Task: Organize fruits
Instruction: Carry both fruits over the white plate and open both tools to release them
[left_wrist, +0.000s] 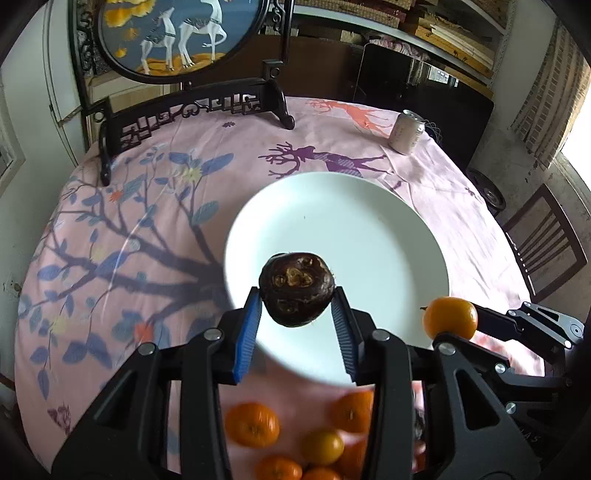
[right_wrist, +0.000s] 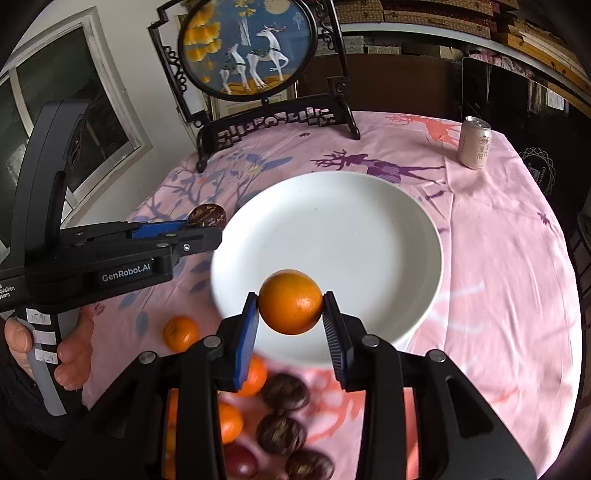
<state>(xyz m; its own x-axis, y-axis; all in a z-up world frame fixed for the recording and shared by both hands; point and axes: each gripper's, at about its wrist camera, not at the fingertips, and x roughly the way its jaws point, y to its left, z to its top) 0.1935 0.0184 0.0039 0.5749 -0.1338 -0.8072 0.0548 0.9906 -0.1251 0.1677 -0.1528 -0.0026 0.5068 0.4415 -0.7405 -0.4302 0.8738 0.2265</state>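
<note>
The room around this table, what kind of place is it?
Probably a home dining room. A round table under a pink printed tablecloth holds a white plate, with a decorative deer screen behind it and a wooden chair at the side.

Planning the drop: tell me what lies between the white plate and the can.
Only bare pink tablecloth between white plate and can, seen in both wrist views.
</note>
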